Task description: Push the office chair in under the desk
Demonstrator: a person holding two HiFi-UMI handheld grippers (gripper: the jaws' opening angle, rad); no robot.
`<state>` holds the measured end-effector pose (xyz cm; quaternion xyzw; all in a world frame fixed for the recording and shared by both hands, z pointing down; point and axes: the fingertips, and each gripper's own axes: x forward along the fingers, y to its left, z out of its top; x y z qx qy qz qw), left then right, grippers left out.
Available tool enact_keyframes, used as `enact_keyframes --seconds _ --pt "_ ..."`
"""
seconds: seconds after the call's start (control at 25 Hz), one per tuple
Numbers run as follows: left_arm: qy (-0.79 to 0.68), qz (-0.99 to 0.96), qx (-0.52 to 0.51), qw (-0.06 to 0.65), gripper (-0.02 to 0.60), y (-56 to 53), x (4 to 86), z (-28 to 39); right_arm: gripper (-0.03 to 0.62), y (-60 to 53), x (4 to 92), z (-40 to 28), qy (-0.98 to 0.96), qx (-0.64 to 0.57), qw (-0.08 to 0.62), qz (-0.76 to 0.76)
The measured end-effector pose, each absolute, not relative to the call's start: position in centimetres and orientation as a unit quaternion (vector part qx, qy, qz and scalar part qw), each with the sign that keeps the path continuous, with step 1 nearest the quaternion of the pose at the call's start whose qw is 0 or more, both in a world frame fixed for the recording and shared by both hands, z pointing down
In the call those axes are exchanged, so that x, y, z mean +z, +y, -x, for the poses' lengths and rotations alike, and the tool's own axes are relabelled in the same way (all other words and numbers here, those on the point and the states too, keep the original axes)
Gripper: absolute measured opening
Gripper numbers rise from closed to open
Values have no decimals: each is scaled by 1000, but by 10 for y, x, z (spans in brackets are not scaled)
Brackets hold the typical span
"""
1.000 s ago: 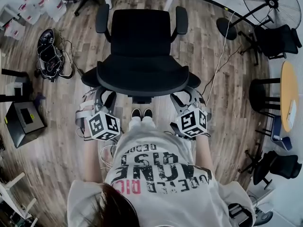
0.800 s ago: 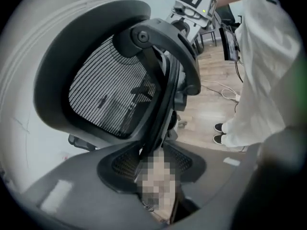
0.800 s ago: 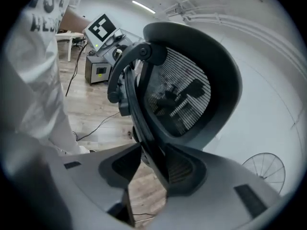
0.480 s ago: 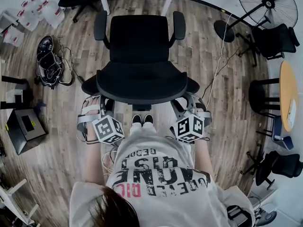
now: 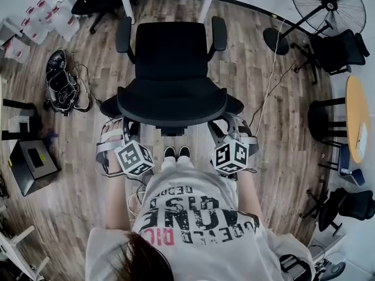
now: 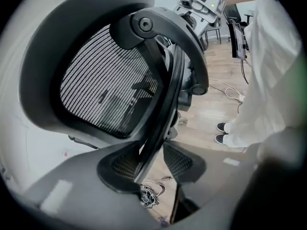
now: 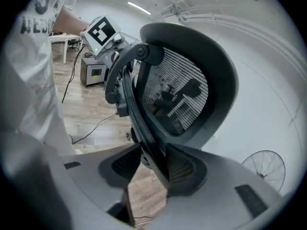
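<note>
The black office chair (image 5: 173, 57) stands on the wood floor, its seat facing two white desk legs (image 5: 122, 2) at the top edge of the head view. My left gripper (image 5: 129, 127) reaches under the left end of the mesh backrest (image 5: 170, 104), and my right gripper (image 5: 220, 127) under the right end. In the left gripper view, the left gripper (image 6: 151, 163) straddles the backrest's black frame strut (image 6: 160, 104); the strut leans on one pad and floor shows beside the other. The right gripper (image 7: 149, 166) straddles its strut (image 7: 144, 128) the same way. Both stand open.
A standing fan (image 5: 328, 4) and dark chairs (image 5: 340, 48) fill the upper right, with a round table (image 5: 358, 119) at the right edge. A cable (image 5: 269, 81) runs across the floor right of the chair. A tangle of gear (image 5: 61, 81) and a black box (image 5: 32, 163) lie to the left.
The chair has slid a little toward the white desk legs, and both grippers have followed it, rolling slightly. The person's shoes trail just behind the backrest.
</note>
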<state>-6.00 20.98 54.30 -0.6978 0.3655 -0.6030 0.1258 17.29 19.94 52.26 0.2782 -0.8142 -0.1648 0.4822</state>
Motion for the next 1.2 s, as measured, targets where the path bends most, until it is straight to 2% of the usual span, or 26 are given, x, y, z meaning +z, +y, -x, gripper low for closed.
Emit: enact_keyframes --seconds 1.2 --pt "363 708 -586 154 158 125 542 47 163 103 525 -184 -801 -174 488 -301"
